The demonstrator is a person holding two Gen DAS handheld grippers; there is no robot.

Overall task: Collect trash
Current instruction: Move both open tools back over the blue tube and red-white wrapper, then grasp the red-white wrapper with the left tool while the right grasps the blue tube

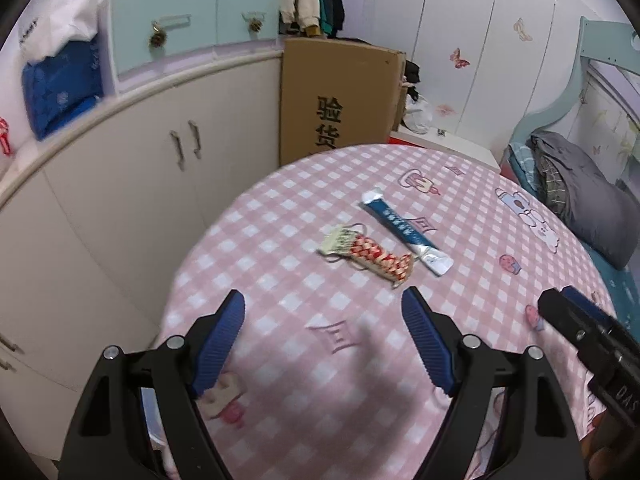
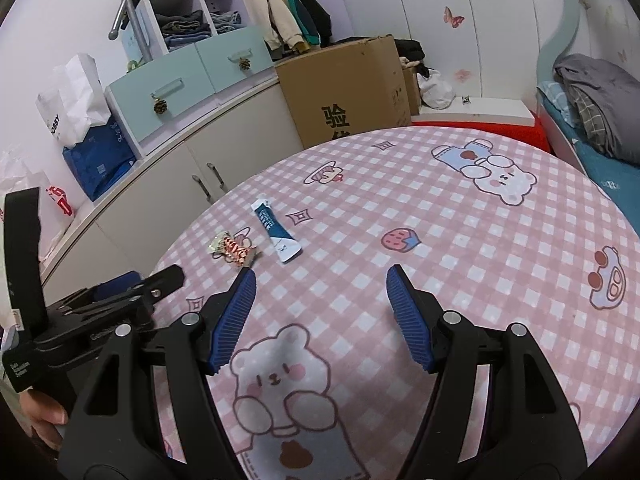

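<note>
Left wrist view: your left claw (image 1: 323,306) hangs open and empty above the surface (image 1: 480,216); the right claw (image 2: 321,285) is open too. Ahead, toward the surface's far left edge, lie a red woven wrapper (image 1: 366,258) and a blue sachet (image 1: 404,232), nearly touching. Both are flat: your pads may slide over them or pinch the cloth.
</note>
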